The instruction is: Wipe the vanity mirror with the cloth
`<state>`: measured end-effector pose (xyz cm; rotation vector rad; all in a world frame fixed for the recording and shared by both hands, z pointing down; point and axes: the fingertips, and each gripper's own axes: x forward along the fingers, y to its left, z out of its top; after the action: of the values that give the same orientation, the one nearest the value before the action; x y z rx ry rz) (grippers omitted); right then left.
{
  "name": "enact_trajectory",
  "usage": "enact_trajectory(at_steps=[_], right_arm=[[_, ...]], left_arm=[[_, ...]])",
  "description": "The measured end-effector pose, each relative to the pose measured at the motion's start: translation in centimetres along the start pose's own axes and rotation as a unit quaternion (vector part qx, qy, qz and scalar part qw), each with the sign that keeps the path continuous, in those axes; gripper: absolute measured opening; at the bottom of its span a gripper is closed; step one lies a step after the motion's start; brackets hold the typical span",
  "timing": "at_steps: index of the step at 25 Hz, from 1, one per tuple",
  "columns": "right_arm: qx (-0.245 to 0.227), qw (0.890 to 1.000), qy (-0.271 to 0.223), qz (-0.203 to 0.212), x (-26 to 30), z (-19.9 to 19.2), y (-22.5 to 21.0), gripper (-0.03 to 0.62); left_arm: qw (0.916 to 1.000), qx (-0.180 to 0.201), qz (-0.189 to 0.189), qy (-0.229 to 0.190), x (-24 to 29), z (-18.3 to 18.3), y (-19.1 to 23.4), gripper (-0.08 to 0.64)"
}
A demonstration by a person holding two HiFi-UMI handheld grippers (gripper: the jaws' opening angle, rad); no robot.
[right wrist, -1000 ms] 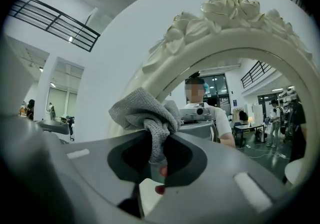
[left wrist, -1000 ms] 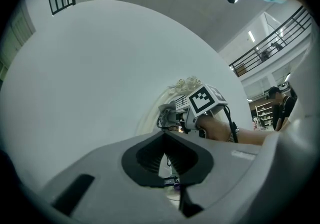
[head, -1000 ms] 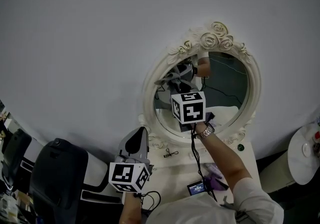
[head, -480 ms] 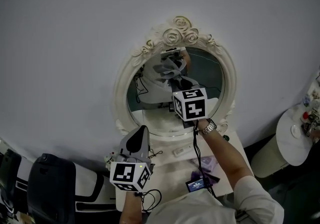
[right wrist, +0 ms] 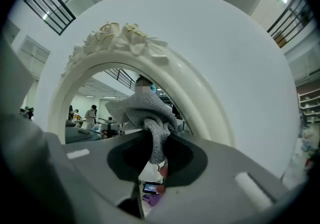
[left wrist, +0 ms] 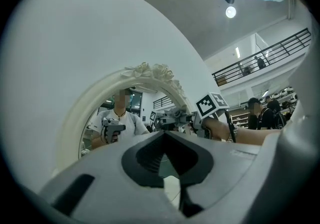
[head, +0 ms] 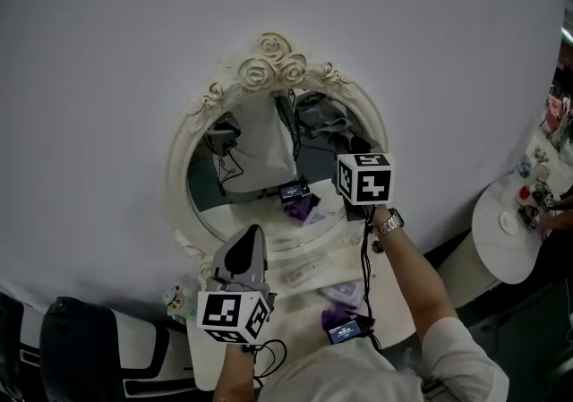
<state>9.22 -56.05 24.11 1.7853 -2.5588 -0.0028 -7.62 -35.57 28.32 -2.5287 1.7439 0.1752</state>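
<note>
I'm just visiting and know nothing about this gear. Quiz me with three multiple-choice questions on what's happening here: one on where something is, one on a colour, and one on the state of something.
1. Where is the grey knitted cloth?
A. Flat on the table.
B. Between the jaws of the right hand-held gripper.
C. Dropped on the floor.

2. What colour is the carved rose frame of the oval vanity mirror?
A. Gold.
B. Black.
C. White.

3. What does the left hand-held gripper hold?
A. Nothing.
B. A second cloth.
C. A spray bottle.

Answers:
1 B: the right gripper view shows the cloth pinched in its jaws.
2 C: the frame looks white in every view.
3 A: the left gripper view shows nothing between its jaws.
</note>
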Motion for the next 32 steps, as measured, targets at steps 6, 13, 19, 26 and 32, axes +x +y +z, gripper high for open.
enact_trajectory(at_steps=[6, 13, 19, 26, 32], right_arm=[[0.005, 0.999, 0.001, -0.037, -0.3, -0.5, -2.2, 0.064], [0.045, 0.999, -0.011, 0.018, -1.1, -0.7, 4.5, 0.064], [0.001, 0.990, 0.002, 0.142, 0.1, -2.0, 18.3, 0.064], [-0.005, 0.974, 0.032, 0.226, 0.5, -4.4, 28.5, 0.064], [-0.003, 0.966, 0.054, 0.251, 1.2, -5.9, 32.3, 0.064]], left_arm=[[1.0000, 0.002, -0.003, 0.003, 0.1, -0.1, -0.4, 0.002], [0.9992, 0.007, 0.036, 0.015, -2.8, -0.5, 2.7, 0.002], [0.9943, 0.018, 0.104, 0.012, -7.1, 0.4, 6.7, 0.002], [0.9854, 0.020, 0.168, 0.017, -12.5, 0.5, 10.7, 0.002], [0.9796, 0.021, 0.198, 0.024, -15.1, 0.4, 12.3, 0.002]])
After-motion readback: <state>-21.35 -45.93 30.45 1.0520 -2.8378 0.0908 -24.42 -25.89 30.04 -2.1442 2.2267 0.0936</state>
